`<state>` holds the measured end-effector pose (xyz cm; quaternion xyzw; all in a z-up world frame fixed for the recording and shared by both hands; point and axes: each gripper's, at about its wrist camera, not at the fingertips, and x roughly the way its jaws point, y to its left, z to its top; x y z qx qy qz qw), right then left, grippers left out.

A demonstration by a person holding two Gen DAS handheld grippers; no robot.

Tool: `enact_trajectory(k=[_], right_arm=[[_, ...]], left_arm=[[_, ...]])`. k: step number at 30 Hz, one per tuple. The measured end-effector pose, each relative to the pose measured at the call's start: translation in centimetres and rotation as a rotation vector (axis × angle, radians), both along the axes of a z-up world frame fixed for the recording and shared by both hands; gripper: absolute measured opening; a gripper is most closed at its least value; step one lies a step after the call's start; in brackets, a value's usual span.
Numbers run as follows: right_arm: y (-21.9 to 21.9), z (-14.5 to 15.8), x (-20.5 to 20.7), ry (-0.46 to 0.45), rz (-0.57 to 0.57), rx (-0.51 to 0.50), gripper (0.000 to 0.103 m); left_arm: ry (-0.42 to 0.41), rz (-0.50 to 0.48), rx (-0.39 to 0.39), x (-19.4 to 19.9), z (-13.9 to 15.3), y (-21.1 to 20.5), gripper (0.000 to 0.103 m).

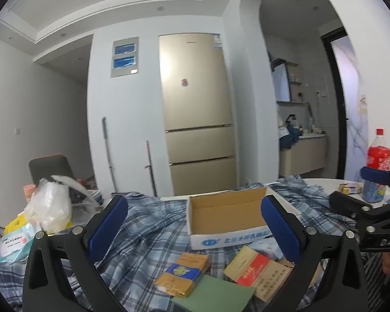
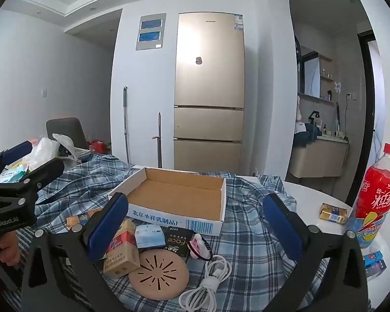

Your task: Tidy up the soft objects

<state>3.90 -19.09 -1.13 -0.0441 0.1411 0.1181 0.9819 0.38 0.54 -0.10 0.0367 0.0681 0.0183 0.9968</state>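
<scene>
A blue plaid shirt (image 1: 148, 223) (image 2: 249, 234) lies crumpled across the table. On it rests a shallow cardboard box (image 1: 228, 240) (image 2: 169, 219) with nothing inside. In front of the box lie a blue mask pack (image 2: 149, 235), a hair tie (image 2: 199, 247), a white cable (image 2: 208, 283), a round tan coaster (image 2: 160, 275) and cigarette packs (image 1: 182, 273). My left gripper (image 1: 195, 223) (image 2: 33, 158) hovers open above the shirt, left of the box. My right gripper (image 2: 195, 223) (image 1: 356, 187) is open too, over the small items, holding nothing.
A red drink bottle (image 2: 374, 197) (image 1: 378, 153) and a gold pack (image 2: 334, 213) stand on the white table at the right. A plastic bag (image 1: 49, 205) and a wipes pack (image 1: 13, 247) crowd the left. Beyond the table are a fridge (image 1: 197, 114) and a chair (image 2: 65, 130).
</scene>
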Motion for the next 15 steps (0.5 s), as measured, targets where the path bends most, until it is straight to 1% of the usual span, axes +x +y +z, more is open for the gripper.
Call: enact_trajectory(k=[4, 11, 15], right_arm=[[-0.09, 0.20, -0.53, -0.015, 0.004, 0.005, 0.103], [-0.13, 0.36, -0.90, -0.031, 0.002, 0.008, 0.103], [-0.11, 0.42, -0.95, -0.032, 0.004, 0.006, 0.103]], left_arm=[[0.020, -0.013, -0.034, 0.15, -0.01, 0.62, 0.103], [0.033, -0.024, -0.023, 0.15, -0.01, 0.29, 0.103], [0.022, -0.023, -0.021, -0.09, 0.13, 0.21, 0.103]])
